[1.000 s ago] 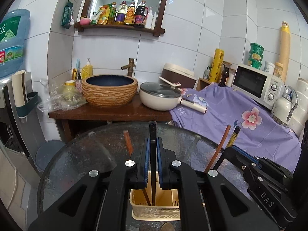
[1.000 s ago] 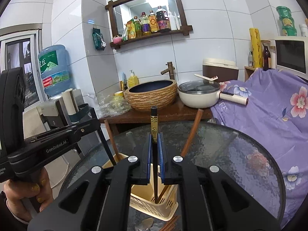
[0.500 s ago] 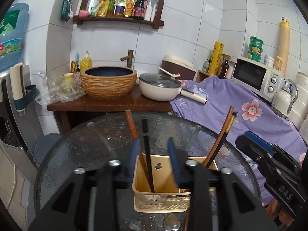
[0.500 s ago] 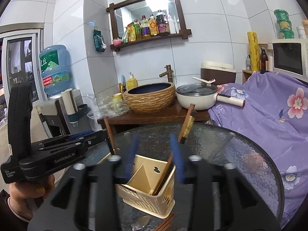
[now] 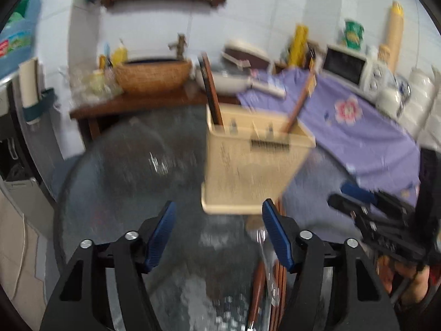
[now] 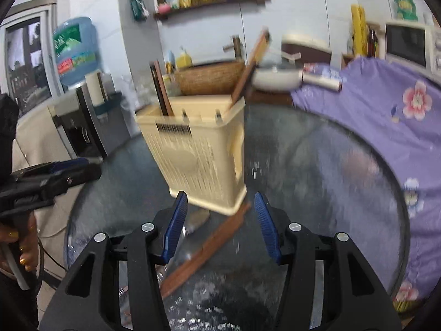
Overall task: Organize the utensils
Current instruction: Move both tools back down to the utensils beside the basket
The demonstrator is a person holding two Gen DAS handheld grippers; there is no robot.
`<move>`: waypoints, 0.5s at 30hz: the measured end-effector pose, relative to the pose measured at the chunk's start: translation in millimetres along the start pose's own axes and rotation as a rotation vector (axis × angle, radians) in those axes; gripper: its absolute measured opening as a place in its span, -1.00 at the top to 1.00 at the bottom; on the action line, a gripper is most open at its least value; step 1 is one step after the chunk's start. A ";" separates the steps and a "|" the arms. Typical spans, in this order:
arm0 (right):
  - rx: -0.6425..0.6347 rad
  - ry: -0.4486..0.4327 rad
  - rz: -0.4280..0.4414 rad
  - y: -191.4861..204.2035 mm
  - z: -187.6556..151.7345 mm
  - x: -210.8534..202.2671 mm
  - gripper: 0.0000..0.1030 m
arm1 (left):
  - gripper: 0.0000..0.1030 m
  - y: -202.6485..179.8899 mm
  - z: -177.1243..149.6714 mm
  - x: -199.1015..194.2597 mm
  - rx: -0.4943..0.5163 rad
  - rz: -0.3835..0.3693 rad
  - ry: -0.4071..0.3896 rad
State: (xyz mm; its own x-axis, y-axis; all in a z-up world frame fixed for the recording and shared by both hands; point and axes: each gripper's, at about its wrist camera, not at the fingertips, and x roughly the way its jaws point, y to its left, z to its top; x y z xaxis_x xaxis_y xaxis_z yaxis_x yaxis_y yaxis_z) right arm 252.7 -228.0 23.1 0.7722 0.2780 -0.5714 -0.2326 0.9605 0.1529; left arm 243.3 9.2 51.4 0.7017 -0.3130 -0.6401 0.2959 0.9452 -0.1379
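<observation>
Left wrist view, blurred by motion: the left gripper point(image 5: 217, 233) has its blue-padded jaws spread and still opening, with only the round glass table point(image 5: 115, 171) showing between them. Just beyond the pads, toward one o'clock, stands the cream plastic utensil holder point(image 5: 248, 165). A dark brown chopstick point(image 5: 210, 88) rises nearly upright from its left-hand compartment at eleven o'clock, and a reddish-brown chopstick point(image 5: 299, 104) leans toward one o'clock out of the right-hand compartment. On the glass at five o'clock, passing under the right pad, lie loose chopsticks point(image 5: 275, 289) and what looks like a spoon point(image 5: 257, 230); blur hides the count. At three o'clock the right gripper point(image 5: 355, 207) reaches in, black with a blue pad. A purple floral cloth point(image 5: 358, 127) covers the counter behind.

Right wrist view: the right gripper point(image 6: 220, 226) holds its jaws about half apart, gripping nothing. The utensil holder point(image 6: 198, 149) stands at twelve o'clock, just past the fingertips, its near bottom corner between them. The dark chopstick point(image 6: 161, 91) stands in the left compartment and the reddish one point(image 6: 250, 66) slants toward one o'clock from the right. A bundle of brown chopsticks point(image 6: 204, 251) lies flat on the table point(image 6: 330, 193), running from the holder's base toward seven o'clock between the jaws, touching neither pad. At nine o'clock the left gripper point(image 6: 71, 169) comes in, held by a hand point(image 6: 19, 245).
</observation>
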 end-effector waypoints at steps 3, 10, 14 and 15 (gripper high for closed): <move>0.068 0.131 0.009 -13.9 -19.5 26.4 0.01 | 0.15 -5.9 -27.6 19.8 0.042 -0.041 0.124; 0.127 0.281 0.040 -15.7 -41.8 58.9 0.11 | 0.27 -14.2 -57.2 40.6 0.089 -0.080 0.218; 0.107 0.314 0.036 -3.3 -50.8 67.6 0.12 | 0.27 -22.8 -66.6 45.9 0.124 -0.092 0.247; 0.095 0.320 0.027 0.4 -52.5 69.5 0.12 | 0.27 -23.1 -68.8 46.7 0.127 -0.094 0.252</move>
State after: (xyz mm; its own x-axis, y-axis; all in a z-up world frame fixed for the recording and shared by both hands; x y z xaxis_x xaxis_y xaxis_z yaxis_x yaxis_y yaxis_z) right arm 275.3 -209.1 -58.8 0.5384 0.2986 -0.7880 -0.1827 0.9542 0.2368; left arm 224.6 -20.9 -27.3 0.4894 -0.3506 -0.7985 0.4415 0.8892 -0.1198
